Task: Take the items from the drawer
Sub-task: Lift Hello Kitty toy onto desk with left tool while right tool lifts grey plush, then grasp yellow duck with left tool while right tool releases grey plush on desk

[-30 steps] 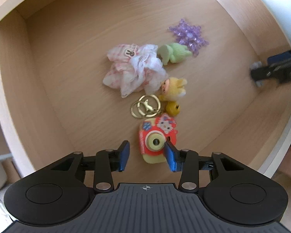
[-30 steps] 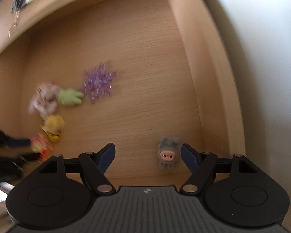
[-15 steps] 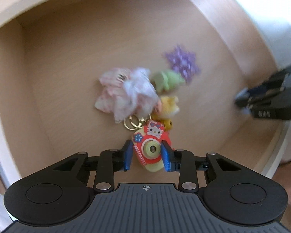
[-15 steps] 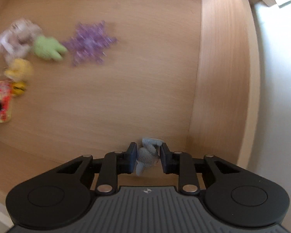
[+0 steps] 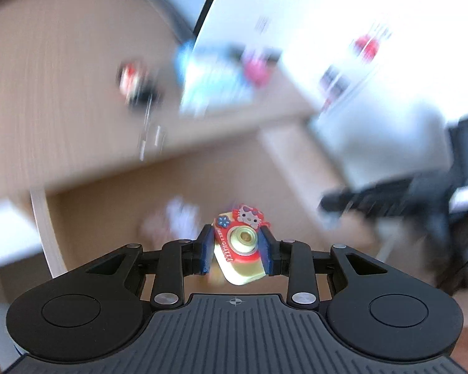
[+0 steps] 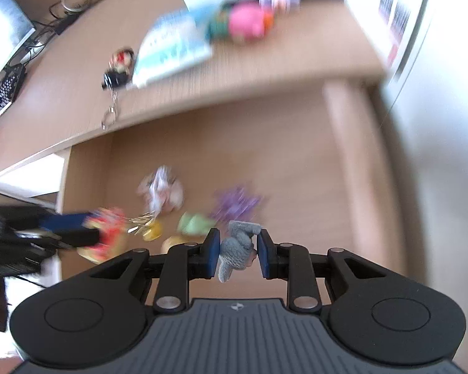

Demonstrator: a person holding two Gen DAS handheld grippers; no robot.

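The drawer (image 6: 358, 171) lies open below both grippers, and two of its items are already gripped. The toy camera (image 5: 238, 249) is clamped between the pads of the left gripper (image 5: 235, 251), tilted, its cream base hanging below and behind the fingertips. The grey plush (image 6: 236, 249) is pinched between the pads of the right gripper (image 6: 237, 249), its ears above the fingertips and one leg dangling below them.

The step in hand is judged to be the carry out of the drawer. It would be done well if both grips were kept firm and unchanged until each item is over the desk top (image 6: 78, 93), which lies beyond the fingertips, past the drawer's far edge. The camera's gold rings (image 6: 140, 218), seen in the right wrist view trailing from it toward the yellow charm (image 6: 153, 230), should be watched: it cannot be told whether the charm is linked to them, so the lift is best made slow enough that nothing is dragged or snagged on the drawer wall.

Ahead of the right fingertips the green toy (image 6: 193, 222), the purple star (image 6: 234, 202) and the pink-white cloth bundle (image 6: 162, 187) lie on the drawer floor, to be fetched afterwards.
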